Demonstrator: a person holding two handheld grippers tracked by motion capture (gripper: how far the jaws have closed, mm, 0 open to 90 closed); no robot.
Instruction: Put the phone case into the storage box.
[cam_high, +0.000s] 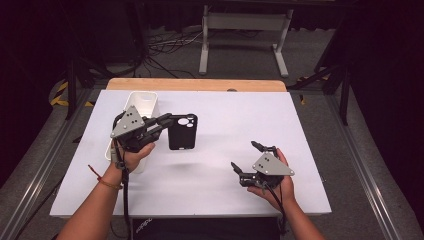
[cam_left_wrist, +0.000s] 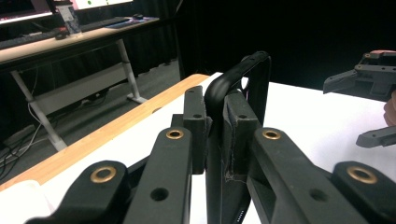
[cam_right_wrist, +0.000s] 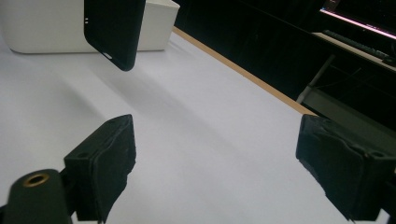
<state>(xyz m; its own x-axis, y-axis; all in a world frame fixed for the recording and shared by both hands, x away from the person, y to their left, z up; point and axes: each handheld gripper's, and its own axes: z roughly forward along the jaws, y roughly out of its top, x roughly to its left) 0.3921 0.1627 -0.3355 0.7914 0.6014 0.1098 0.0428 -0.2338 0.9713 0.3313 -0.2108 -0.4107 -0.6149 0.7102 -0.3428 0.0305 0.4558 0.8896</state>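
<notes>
My left gripper (cam_high: 169, 120) holds a black phone case (cam_high: 182, 132) by its edge above the white table (cam_high: 225, 115), left of centre. In the left gripper view the jaws of the left gripper (cam_left_wrist: 215, 116) are shut on the case (cam_left_wrist: 254, 79), whose rim stands up between them. At the right of the table, my right gripper (cam_high: 246, 156) is open and holds nothing. In the right gripper view, the right gripper (cam_right_wrist: 215, 154) has its jaws wide apart over bare table, and the case (cam_right_wrist: 114, 28) hangs farther off at the upper left.
A white bin (cam_high: 142, 102) stands at the table's left, just behind my left hand, and appears again as the bin (cam_right_wrist: 46, 28) behind the case. A wooden strip (cam_high: 195, 84) runs along the far edge. A desk frame (cam_high: 245, 30) stands on the floor beyond.
</notes>
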